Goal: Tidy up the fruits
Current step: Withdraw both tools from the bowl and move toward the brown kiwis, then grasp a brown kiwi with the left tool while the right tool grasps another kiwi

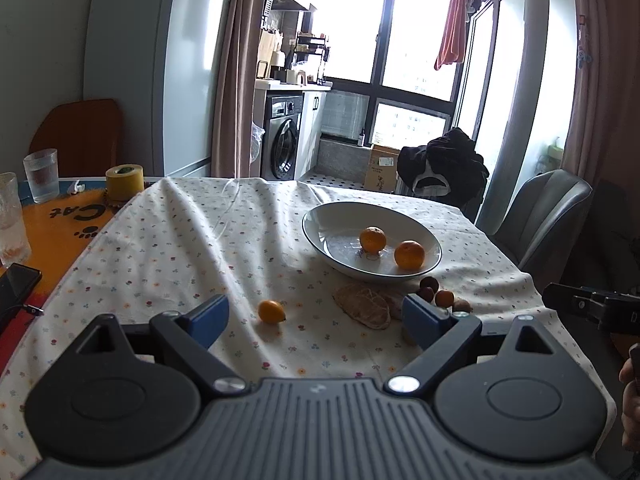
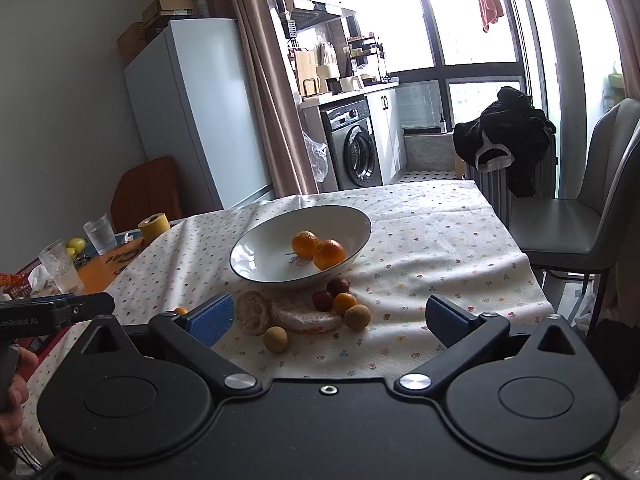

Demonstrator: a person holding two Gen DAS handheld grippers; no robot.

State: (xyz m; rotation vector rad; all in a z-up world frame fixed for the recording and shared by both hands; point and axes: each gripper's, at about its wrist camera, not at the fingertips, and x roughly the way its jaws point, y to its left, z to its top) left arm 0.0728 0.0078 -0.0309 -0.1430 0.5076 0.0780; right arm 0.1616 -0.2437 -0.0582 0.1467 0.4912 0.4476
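A white bowl (image 1: 320,220) (image 2: 256,248) on the flowered tablecloth holds two oranges (image 1: 409,255) (image 2: 329,254). In front of it lie pieces of orange peel (image 1: 362,310) (image 2: 306,318), two dark red fruits (image 2: 322,300), a small orange fruit (image 2: 345,303) and two tan round fruits (image 2: 275,339). One small orange kumquat (image 1: 271,311) lies alone on the cloth, just ahead of my left gripper (image 1: 316,318), which is open and empty. My right gripper (image 2: 330,318) is open too, with the fruit pile ahead between its fingers.
To the left sit two glasses (image 1: 41,176), a yellow tape roll (image 1: 125,182) and a phone (image 1: 16,284) on an orange mat. A grey chair (image 2: 580,232) stands at the right table edge. Bare cloth lies right of the pile.
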